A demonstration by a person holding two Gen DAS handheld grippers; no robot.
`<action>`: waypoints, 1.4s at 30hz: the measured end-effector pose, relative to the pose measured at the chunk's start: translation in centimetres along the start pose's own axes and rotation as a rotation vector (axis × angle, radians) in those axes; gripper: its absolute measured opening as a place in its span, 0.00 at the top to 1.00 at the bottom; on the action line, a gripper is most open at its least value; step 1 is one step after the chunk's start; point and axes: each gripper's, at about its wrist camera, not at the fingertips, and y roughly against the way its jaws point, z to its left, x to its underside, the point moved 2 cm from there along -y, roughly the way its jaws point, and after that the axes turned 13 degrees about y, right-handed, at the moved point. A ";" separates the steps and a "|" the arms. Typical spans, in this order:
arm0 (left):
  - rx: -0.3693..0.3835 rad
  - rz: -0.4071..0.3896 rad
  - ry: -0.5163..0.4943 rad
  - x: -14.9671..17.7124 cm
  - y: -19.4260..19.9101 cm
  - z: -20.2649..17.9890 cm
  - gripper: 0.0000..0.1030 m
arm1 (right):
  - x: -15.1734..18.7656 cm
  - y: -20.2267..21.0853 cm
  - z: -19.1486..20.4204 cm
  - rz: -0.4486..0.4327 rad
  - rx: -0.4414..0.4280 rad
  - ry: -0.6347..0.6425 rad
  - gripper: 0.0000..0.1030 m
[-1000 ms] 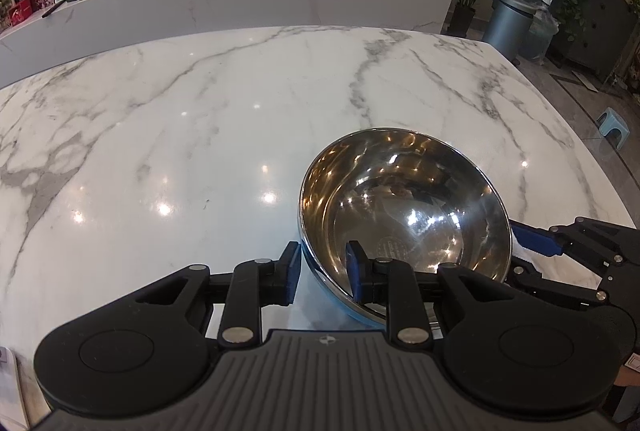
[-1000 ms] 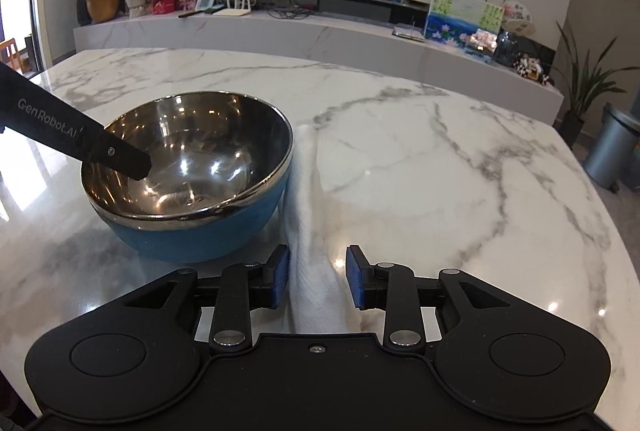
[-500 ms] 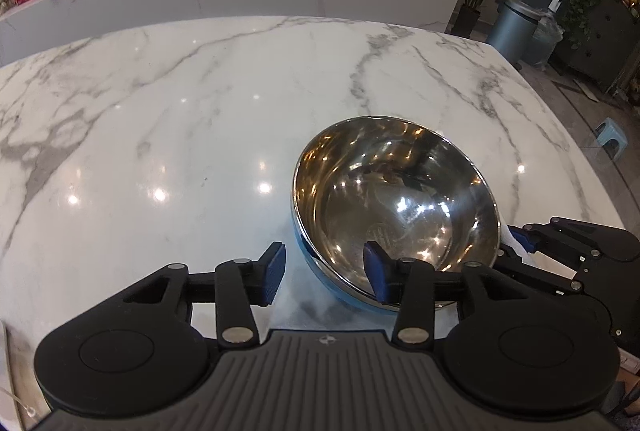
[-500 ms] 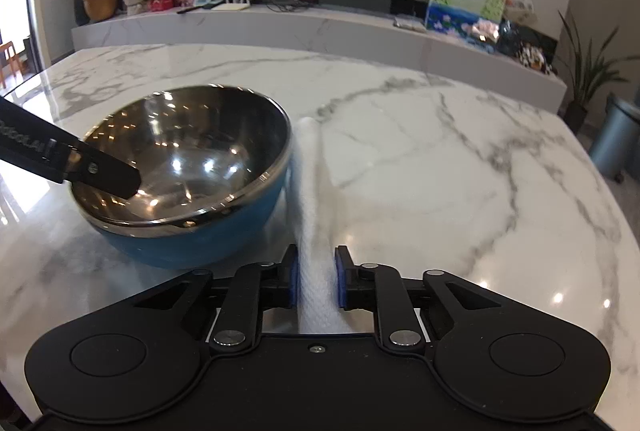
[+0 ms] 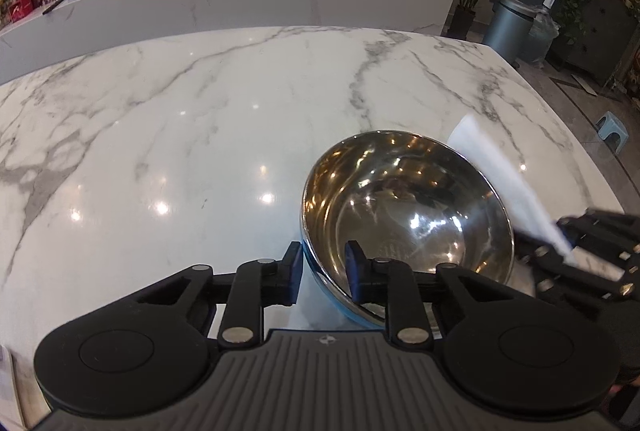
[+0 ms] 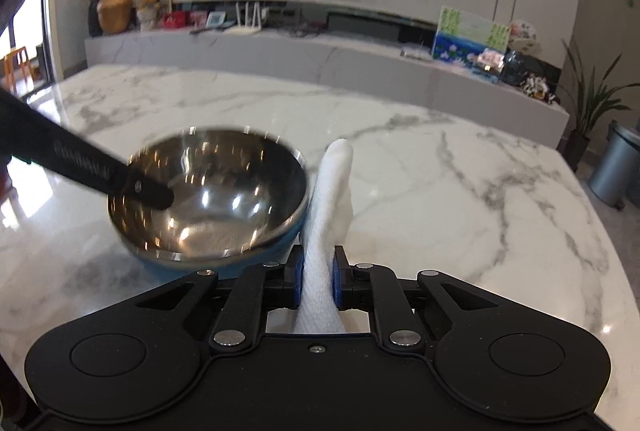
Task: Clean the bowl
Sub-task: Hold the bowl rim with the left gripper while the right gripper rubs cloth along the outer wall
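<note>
Bowl [image 5: 408, 215] sits on the counter [image 5: 200, 135], its near rim between the closing left claw [image 5: 322, 269] pads. Right claw [image 6: 316, 277] is clamped on a white cloth [image 6: 330, 191] beside the bowl. Step: securing bowl and cloth; next, carry cloth inside to wipe. Rim contact unclear; any dirt is lost in reflections.

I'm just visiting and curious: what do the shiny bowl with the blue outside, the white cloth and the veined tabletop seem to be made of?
The shiny bowl with the blue outside looks like polished stainless steel inside, given its mirror-like reflections; the blue shell could be plastic or enamel. The white cloth seems woven cotton, showing a ribbed texture. The glossy grey-veined white tabletop looks like polished marble, or an imitation of it.
</note>
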 end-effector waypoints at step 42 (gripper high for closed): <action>0.000 -0.006 -0.011 -0.7 -1.4 -0.3 0.85 | 0.2 0.6 0.8 0.028 -0.025 0.136 0.89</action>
